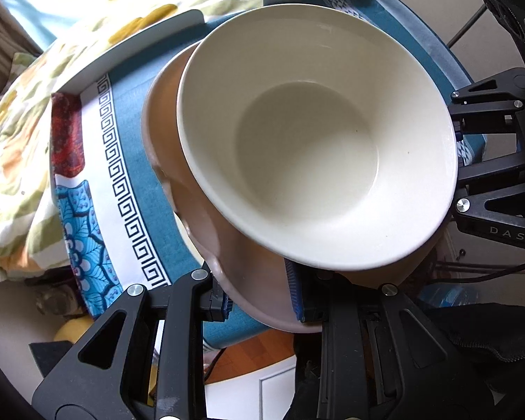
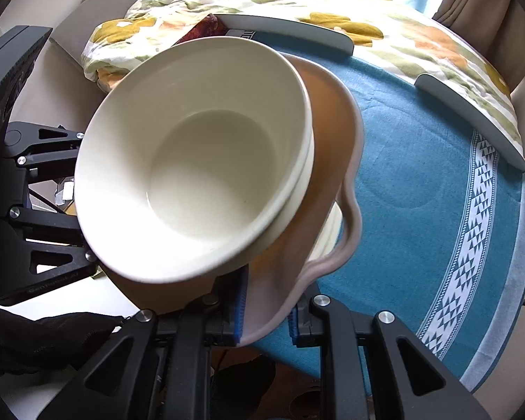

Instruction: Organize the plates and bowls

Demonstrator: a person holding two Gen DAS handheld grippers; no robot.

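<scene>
A pink scalloped plate (image 1: 196, 210) (image 2: 336, 129) is held tilted above the blue cloth. It carries a cream bowl (image 1: 315, 147) (image 2: 199, 175), nested in a second cream bowl (image 2: 299, 206). My left gripper (image 1: 259, 301) is shut on the plate's near rim, blue pads on either side. It also shows in the right wrist view as the left gripper (image 2: 87, 248), at the stack's left edge. My right gripper (image 2: 266, 315) is shut on the opposite rim. The left wrist view shows the right gripper (image 1: 460, 147) at the far right. A cream edge (image 2: 327, 238) peeks out beneath the plate.
A table covered by a blue cloth with patterned borders (image 1: 133, 122) (image 2: 430, 182) lies below, fenced by low grey rails (image 1: 140, 45) (image 2: 472, 112). A floral quilt (image 1: 14, 147) (image 2: 297, 3) lies beyond it. Wooden floor (image 1: 259, 353) shows past the table's near edge.
</scene>
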